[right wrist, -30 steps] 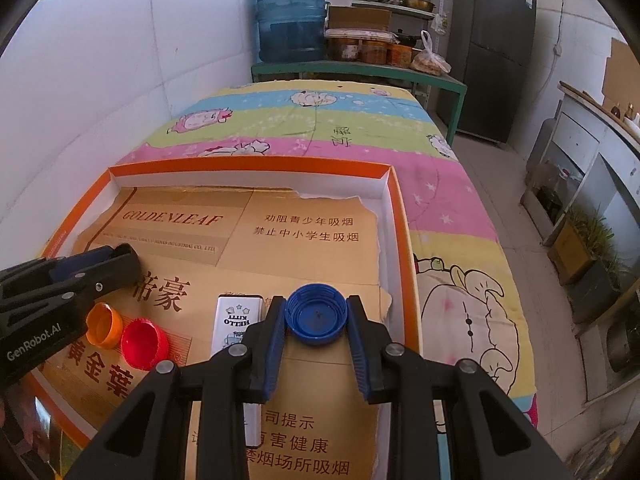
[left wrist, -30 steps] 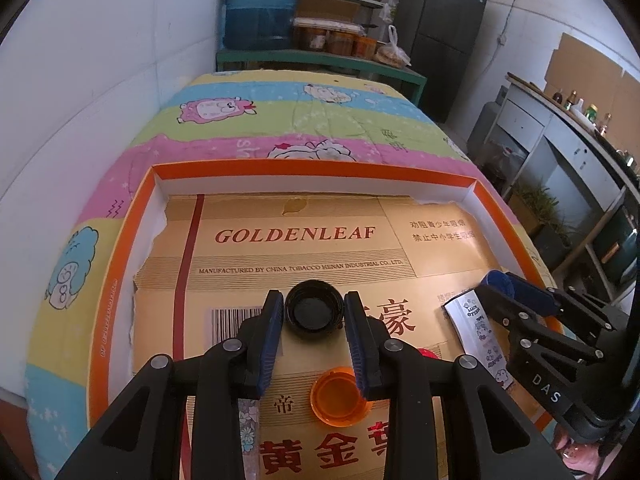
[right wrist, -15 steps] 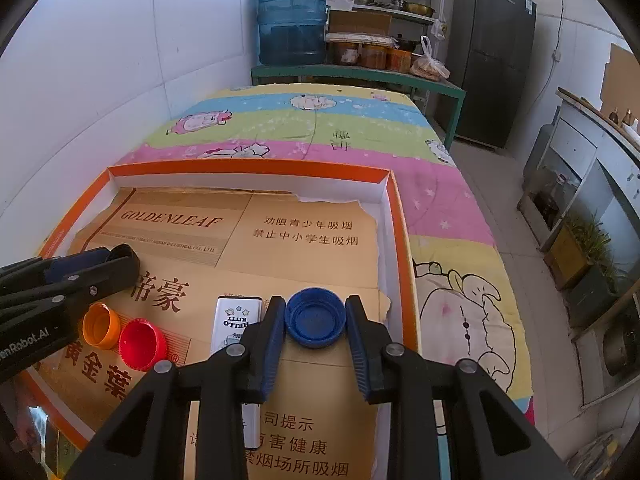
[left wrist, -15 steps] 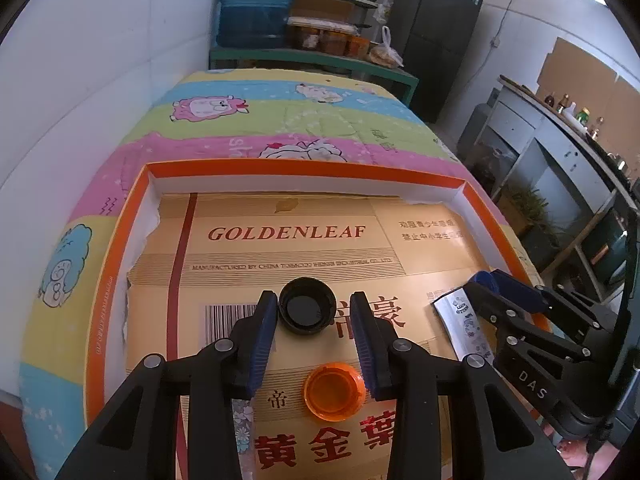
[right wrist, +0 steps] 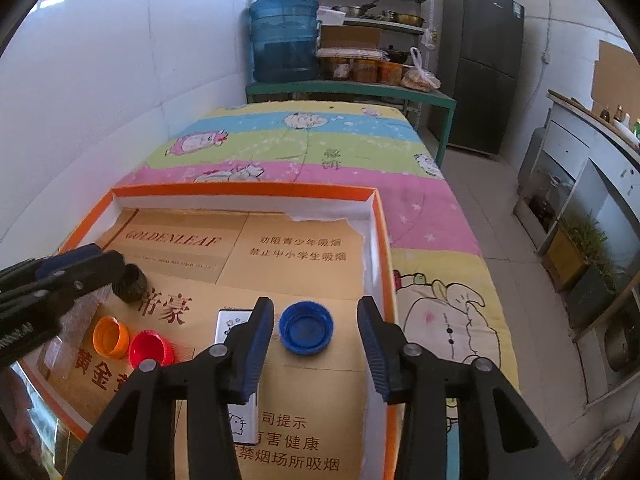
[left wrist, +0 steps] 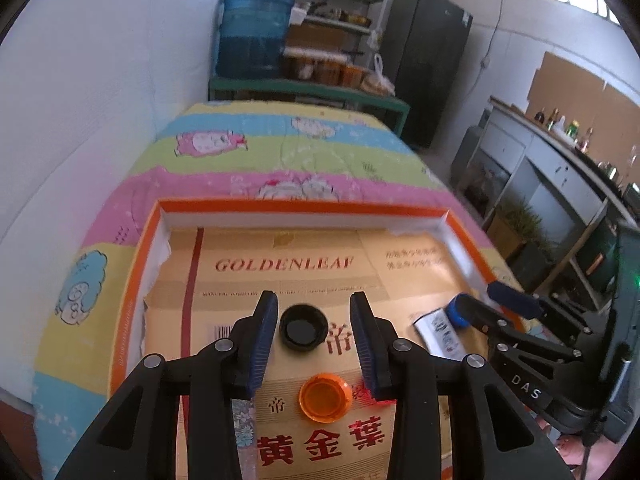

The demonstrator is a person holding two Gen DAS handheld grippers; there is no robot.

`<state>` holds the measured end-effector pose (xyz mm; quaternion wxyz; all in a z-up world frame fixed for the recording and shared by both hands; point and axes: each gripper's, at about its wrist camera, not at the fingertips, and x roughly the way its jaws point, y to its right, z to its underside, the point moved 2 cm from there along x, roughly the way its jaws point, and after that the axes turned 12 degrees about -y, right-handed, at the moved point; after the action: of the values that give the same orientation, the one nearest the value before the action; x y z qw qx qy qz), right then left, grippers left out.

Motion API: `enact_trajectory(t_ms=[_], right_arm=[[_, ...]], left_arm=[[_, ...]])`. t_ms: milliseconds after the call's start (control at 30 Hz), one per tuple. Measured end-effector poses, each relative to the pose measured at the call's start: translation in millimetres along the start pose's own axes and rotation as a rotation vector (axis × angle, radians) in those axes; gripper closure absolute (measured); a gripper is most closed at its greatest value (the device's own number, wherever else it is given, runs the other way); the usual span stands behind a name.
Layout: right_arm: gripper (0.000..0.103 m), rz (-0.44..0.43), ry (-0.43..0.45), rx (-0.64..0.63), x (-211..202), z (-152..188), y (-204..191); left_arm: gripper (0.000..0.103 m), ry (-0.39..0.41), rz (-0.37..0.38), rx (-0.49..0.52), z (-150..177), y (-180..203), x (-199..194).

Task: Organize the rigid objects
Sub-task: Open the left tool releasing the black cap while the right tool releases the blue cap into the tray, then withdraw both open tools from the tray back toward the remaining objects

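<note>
1. Orange-rimmed tray (left wrist: 132, 288): a shallow rectangular box with white inner walls, lying on a striped cartoon-print bed cover (right wrist: 304, 148). Its floor is lined with flattened brown cardboard (right wrist: 304, 256) printed "GOLDENLEAF".
2. Black cap (left wrist: 302, 327): rests on the cardboard with the open side facing up and its axis vertical, left of centre in the tray.
3. Left claw (left wrist: 314, 314): open. The black cap lies between the blue-padded fingers with a visible gap on each side; neither pad touches it.
4. Orange cap (left wrist: 325, 397): open side up, on the cardboard nearer than the black cap, between the left claw's arms.
5. Red cap (right wrist: 151, 349): open side up, touching or just beside the orange cap on its right in the right wrist view.
6. Blue cap (right wrist: 306, 333): open side up, axis vertical, on the cardboard near the tray's right wall.
7. Right claw (right wrist: 316, 322): jaws opening. The blue cap sits between the fingers, clear of both pads, with the wider gap on the right.
8. Small rectangular tin (right wrist: 234, 372): lies flat just left of the blue cap, partly covered by the right claw's left finger. Its long axis runs near-to-far; printed cartoon artwork faces up.
</note>
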<state>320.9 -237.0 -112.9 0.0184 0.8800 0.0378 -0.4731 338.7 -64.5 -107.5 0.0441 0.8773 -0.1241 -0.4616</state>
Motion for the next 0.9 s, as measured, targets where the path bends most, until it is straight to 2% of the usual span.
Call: enact_trajectory(t_ms=[433,733,900], right_arm=[[0.060,-0.030,0.053,0.066,-10.2,-2.7,12.5],[0.060,-0.049,0.061,0.084,-15.7,-2.3,11.8],[0.060,-0.037,0.068,0.099,-33.0,1.5,11.7]], left_arm=[[0.064,0.124,-0.002,-0.028,-10.2,-5.5,-47.9],[0.064,0.159,-0.035,-0.003,-2.9,-0.8,-80.3],[0.064,0.173,-0.037,0.004,5.5,1.0,-97.2]])
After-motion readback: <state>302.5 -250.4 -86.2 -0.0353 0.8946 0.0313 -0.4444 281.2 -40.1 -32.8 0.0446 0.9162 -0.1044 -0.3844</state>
